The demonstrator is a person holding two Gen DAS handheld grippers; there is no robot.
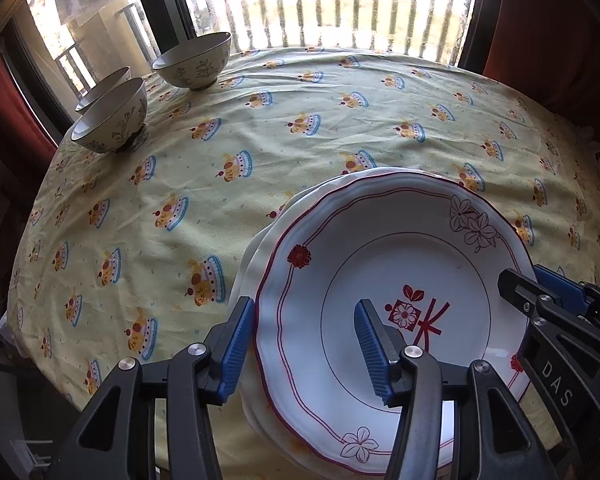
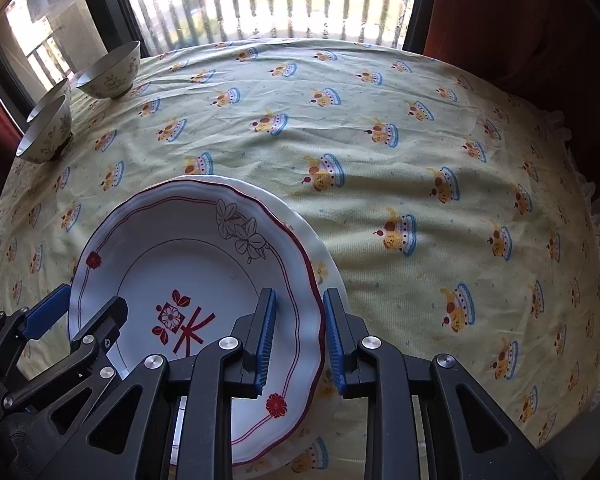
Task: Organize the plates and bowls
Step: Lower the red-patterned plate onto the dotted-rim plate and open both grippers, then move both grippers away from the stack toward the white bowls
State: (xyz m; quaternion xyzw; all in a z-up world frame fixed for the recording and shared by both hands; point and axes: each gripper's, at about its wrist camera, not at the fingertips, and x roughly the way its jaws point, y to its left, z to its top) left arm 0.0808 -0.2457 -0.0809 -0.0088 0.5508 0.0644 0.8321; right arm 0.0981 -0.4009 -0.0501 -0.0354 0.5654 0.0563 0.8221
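The top plate (image 1: 380,264) hides most of the plates under it (image 1: 256,248), so their count is unclear. Of 3 bowls, the far one (image 1: 104,86) is half hidden behind another bowl (image 1: 112,116). The bright window (image 1: 324,0) washes out the outdoors.

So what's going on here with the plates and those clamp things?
A person is tidying dishes with two hand-held grippers. Both straddle the rim of the red-trimmed plate, which sits on top of a stack of plates: the left gripper at its left edge, the right gripper at its right edge. Both are open, fingers on either side of the rim, not pressing it. Three bowls wait at the table's far left, near the window.
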